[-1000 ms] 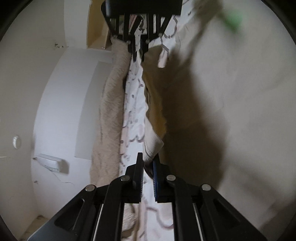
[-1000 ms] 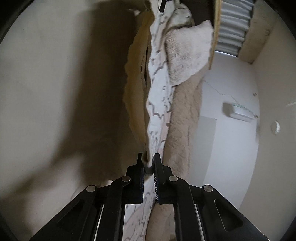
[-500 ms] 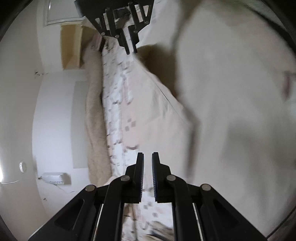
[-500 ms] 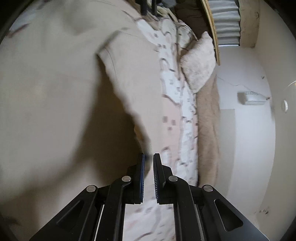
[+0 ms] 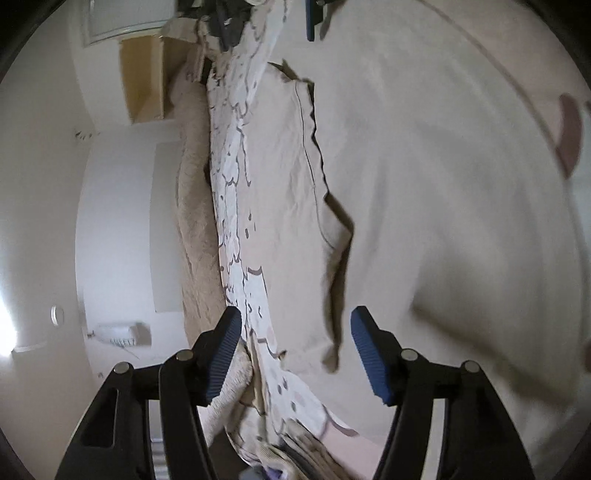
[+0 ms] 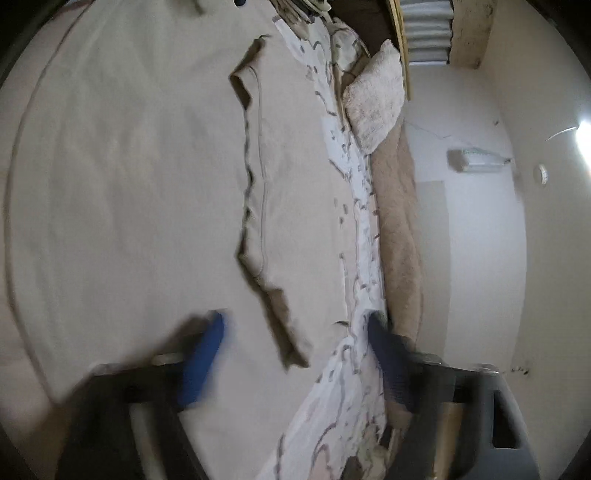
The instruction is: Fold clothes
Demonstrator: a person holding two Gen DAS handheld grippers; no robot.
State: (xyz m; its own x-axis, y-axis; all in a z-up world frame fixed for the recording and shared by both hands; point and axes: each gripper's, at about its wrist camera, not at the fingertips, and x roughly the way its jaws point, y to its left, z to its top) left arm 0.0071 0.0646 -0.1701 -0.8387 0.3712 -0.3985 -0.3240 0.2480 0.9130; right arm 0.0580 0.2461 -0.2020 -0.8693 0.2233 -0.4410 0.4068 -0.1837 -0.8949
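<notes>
A beige garment lies folded flat on the bed, its stitched hem edge running away from me; the right wrist view shows it as a long strip. My left gripper hovers over the near corner with its jaws opening. The corner lies between the blue pads, and neither pad touches it. My right gripper is blurred and also opening, over the garment's other end, with nothing pressed between its fingers. Its blue pad shows at the top of the left wrist view.
The garment rests on a wide beige cover. Beside it run a white patterned sheet and a fluffy beige blanket, then the white wall. A fluffy pillow lies at the far end. An air conditioner hangs on the wall.
Both grippers were shut on the garment's edge, holding it up between them. They brought it down onto the bed, and now both have spread their jaws and let it go.
</notes>
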